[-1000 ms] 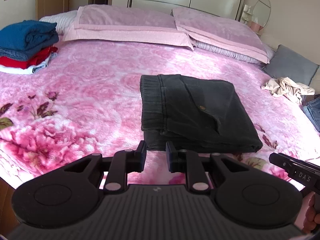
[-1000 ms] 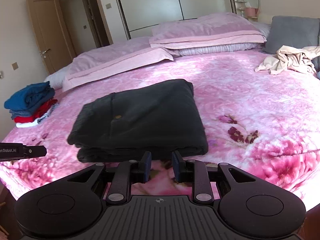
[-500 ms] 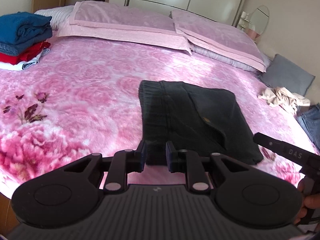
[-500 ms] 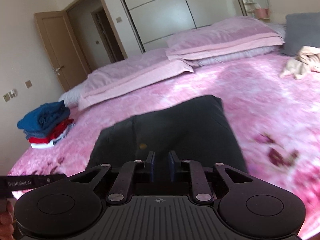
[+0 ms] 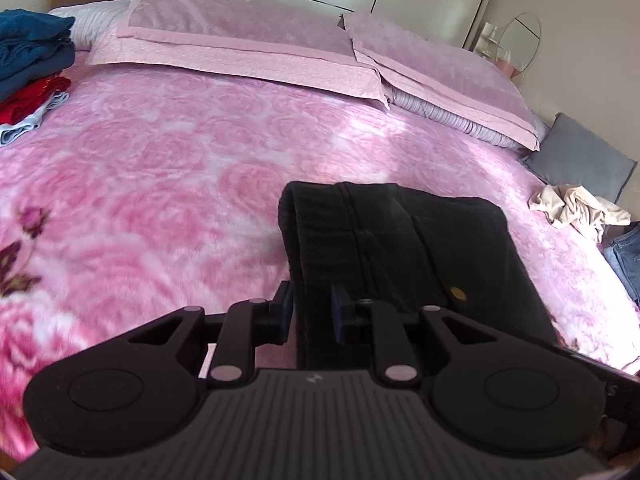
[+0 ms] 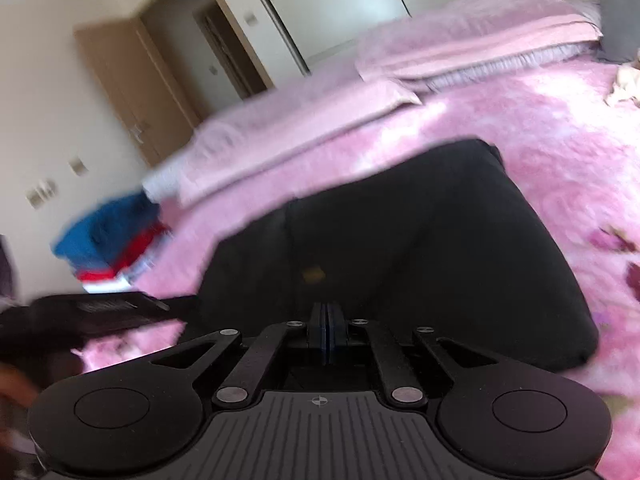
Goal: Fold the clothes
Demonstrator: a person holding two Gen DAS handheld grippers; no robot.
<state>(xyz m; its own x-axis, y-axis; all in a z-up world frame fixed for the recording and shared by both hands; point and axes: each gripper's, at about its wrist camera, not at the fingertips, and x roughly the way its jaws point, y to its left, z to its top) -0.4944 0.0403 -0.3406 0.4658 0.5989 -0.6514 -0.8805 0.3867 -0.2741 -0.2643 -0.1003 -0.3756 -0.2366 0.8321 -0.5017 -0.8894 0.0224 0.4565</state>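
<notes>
1. Folded black trousers [image 5: 400, 256]: lying on the pink floral bedspread [image 5: 160, 168], near its front edge.
2. Left gripper [image 5: 311, 312]: fingers parted, straddling the trousers' near edge.
3. Right gripper [image 6: 327, 328]: pads pressed together at the trousers' near edge; whether cloth is pinched cannot be told.

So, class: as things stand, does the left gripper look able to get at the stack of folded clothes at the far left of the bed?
Probably not right away. The left gripper straddles the near edge of the folded black trousers. The stack of folded clothes lies well off to its left, across open blanket, so nothing blocks the path.
</notes>
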